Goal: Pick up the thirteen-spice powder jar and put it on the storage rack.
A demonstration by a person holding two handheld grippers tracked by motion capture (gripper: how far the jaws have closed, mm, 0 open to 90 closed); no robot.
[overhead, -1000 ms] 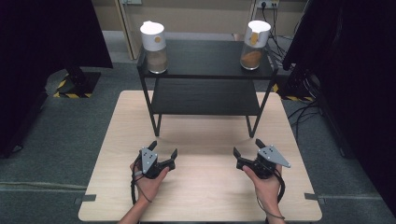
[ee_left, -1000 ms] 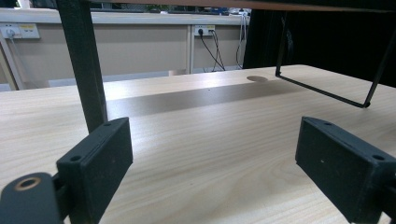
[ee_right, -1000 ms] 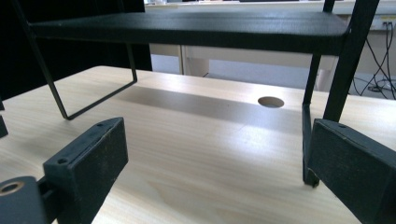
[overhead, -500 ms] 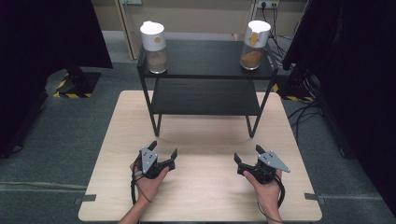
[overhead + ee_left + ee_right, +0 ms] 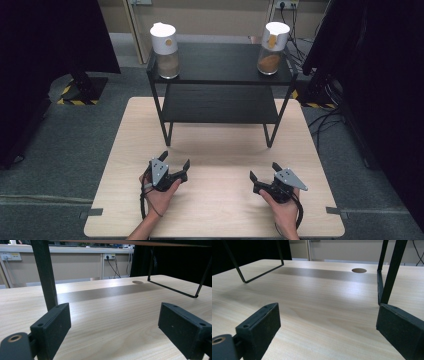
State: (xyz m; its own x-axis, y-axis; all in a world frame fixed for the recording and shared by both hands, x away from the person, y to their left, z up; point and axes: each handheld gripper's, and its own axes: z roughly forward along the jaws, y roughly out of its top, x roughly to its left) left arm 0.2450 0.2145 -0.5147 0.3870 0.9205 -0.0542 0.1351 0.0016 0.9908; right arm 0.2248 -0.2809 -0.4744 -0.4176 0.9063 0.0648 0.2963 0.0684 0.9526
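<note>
While both hands rest on the near part of the wooden table [image 5: 125, 150], neither gripper holds anything. Far left on the top shelf of the black rack [image 5: 220, 102]: left jar [image 5: 165, 44], white upper part, brownish fill below, upright at the shelf's left end. Below and nearer, left gripper [image 5: 175, 164] sits low over the tabletop in the person's left hand [image 5: 161, 196], jaws spread wide, nothing between them; grey plate on top, cable trailing back along the wrist. Left gripper view confirms it: bare wood between the pads [image 5: 51, 327], rack's front left leg [image 5: 45, 272] just ahead of the left pad, not touching as far as I can tell. Rack stands mid-table, well apart from both grippers, lower shelf bare. Moving right, right gripper [image 5: 264, 173] also low over the table in the right hand [image 5: 284, 210], jaws likewise wide apart and empty. Right gripper view: bare wood between pads, rack's front right leg [image 5: 390, 272] ahead near the right pad, round cable hole [image 5: 359, 270] in the table beyond. Far right on the top shelf: right jar [image 5: 272, 47], white upper part with an orange tag, orange-brown fill, upright at the shelf's right end.
</note>
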